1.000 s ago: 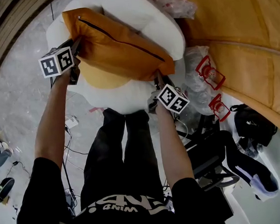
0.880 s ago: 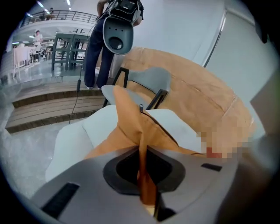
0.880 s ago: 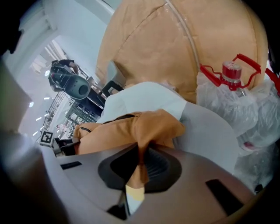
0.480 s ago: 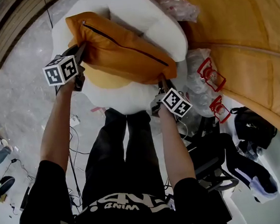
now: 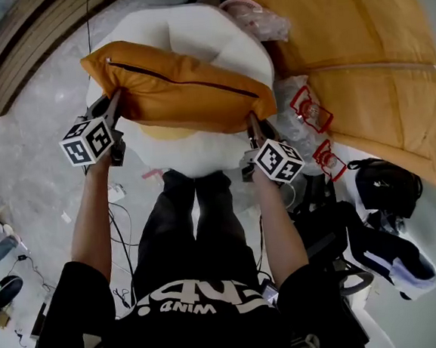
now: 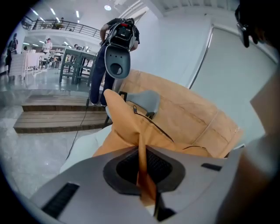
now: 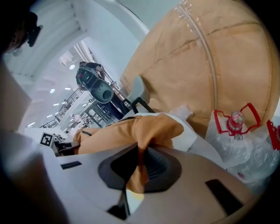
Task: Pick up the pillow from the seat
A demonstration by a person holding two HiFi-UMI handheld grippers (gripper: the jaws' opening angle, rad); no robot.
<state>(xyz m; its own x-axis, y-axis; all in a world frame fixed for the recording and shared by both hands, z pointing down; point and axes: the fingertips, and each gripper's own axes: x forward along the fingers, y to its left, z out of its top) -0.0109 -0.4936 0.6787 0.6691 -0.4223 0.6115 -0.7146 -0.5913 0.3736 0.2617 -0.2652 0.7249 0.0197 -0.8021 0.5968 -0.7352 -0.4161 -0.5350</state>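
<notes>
An orange pillow (image 5: pixel 181 97) with a dark zip hangs across the white round seat (image 5: pixel 213 33), raised off the yellow seat pad (image 5: pixel 165 131). My left gripper (image 5: pixel 115 104) is shut on the pillow's left corner. In the left gripper view a fold of orange cloth (image 6: pixel 144 131) runs pinched between the jaws of that gripper (image 6: pixel 142 164). My right gripper (image 5: pixel 251 121) is shut on the right corner. Its jaws have just been closing, and the pillow's cloth (image 7: pixel 135 129) is squeezed between them at the gripper's (image 7: pixel 141 166) tip.
A large tan cushion (image 5: pixel 360 66) fills the right side. Clear plastic bags with red-framed bottles (image 5: pixel 307 112) lie beside the seat. A black bag (image 5: pixel 386 185) and a shoe (image 5: pixel 396 264) sit lower right. Wooden steps (image 5: pixel 32 42) are at upper left, and cables (image 5: pixel 115 216) trail over the floor.
Both grippers have risen and the pillow has come up off the seat with them. It now hangs level between them rather than lying tilted on the seat pad.
</notes>
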